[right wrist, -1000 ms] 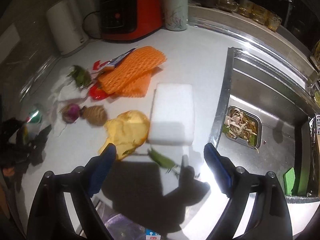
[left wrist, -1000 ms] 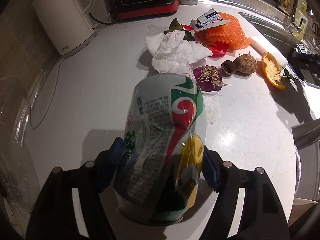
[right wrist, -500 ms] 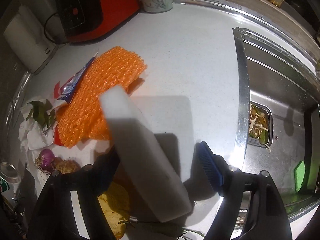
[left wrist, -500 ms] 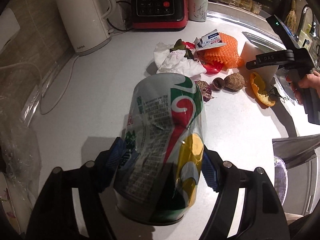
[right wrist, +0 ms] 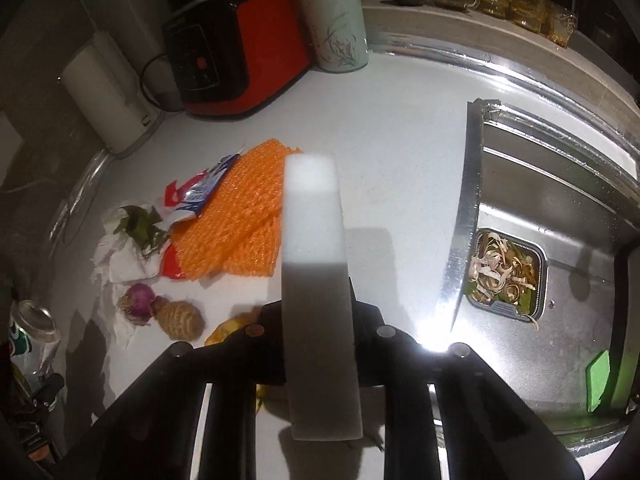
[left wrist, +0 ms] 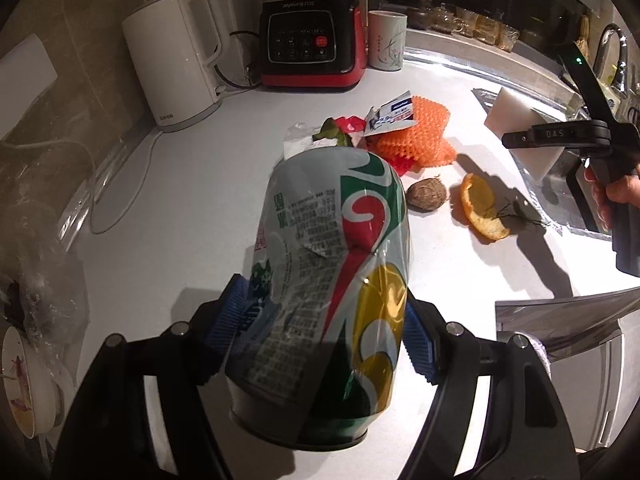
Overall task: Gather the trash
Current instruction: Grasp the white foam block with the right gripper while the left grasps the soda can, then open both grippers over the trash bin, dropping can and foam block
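A crushed green-and-silver soda can (left wrist: 332, 280) is clamped between the blue pads of my left gripper (left wrist: 324, 328), held above the white counter (left wrist: 180, 208). The can also shows at the left edge of the right wrist view (right wrist: 34, 332). My right gripper (right wrist: 318, 312) is closing its jaws on a white foam block (right wrist: 314, 220), which stands edge-on between them, lifted off the counter. The left wrist view shows that gripper (left wrist: 560, 136), the block (left wrist: 516, 116) and a hand (left wrist: 616, 196). On the counter lie orange foam netting (right wrist: 240, 216), a torn wrapper (right wrist: 200, 196), crumpled tissue (right wrist: 120, 256), an onion (right wrist: 138, 302), a brown root (left wrist: 426, 196) and orange peel (left wrist: 480, 204).
A white kettle (left wrist: 172, 68), a red-and-black appliance (left wrist: 312, 40) and a mug (left wrist: 386, 40) stand along the back wall. The steel sink (right wrist: 560, 200) on the right holds a strainer of scraps (right wrist: 504, 272) and a green sponge (right wrist: 598, 380). A clear plastic bag (left wrist: 40, 240) hangs at far left.
My right gripper went from wide open above the flat foam block to gripping it and lifting it on edge. The left gripper rose with the can, so more of the counter shows.
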Demonstrator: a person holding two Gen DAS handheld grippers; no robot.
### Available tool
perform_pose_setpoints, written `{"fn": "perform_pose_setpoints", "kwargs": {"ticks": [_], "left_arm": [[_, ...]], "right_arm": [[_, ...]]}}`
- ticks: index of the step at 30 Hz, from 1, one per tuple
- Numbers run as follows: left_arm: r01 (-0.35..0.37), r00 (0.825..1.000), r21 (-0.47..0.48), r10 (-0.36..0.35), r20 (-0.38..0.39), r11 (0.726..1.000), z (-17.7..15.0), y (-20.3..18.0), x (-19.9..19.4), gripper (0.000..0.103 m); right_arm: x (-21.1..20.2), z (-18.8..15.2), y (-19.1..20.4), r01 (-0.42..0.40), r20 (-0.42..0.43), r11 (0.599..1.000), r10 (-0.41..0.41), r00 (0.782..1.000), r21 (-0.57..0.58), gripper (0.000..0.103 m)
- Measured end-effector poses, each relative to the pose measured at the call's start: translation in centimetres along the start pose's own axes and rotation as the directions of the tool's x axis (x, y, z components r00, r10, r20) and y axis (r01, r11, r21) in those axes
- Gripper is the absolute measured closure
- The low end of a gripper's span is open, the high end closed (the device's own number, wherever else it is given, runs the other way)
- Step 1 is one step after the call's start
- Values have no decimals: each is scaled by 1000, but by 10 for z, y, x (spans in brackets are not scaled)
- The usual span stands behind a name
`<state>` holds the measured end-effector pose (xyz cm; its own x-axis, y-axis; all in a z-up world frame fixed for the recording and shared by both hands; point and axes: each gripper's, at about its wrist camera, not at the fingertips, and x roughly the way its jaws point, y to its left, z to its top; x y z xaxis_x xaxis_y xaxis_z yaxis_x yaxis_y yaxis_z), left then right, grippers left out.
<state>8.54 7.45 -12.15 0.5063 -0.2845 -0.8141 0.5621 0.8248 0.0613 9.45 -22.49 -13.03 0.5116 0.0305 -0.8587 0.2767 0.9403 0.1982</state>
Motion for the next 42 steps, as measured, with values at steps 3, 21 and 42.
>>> {"fn": "perform_pose_setpoints", "kwargs": {"ticks": [3,21,42], "left_arm": [[13,1000,1,-13,25,1000,-3,-21,-15,33],[64,996,-39,-66,-53,997,-93,-171,-52,33],[103,934,-65,-119,-337,993,-222,-264,87,33]], "right_arm": [[-35,-34,2,-46,5,998,47,999,-50,83],[-80,-260,-13,-205,-243,954,150,958,-217,83],[-112,-280,-57,-152,-235,948,86,968,-280,82]]}}
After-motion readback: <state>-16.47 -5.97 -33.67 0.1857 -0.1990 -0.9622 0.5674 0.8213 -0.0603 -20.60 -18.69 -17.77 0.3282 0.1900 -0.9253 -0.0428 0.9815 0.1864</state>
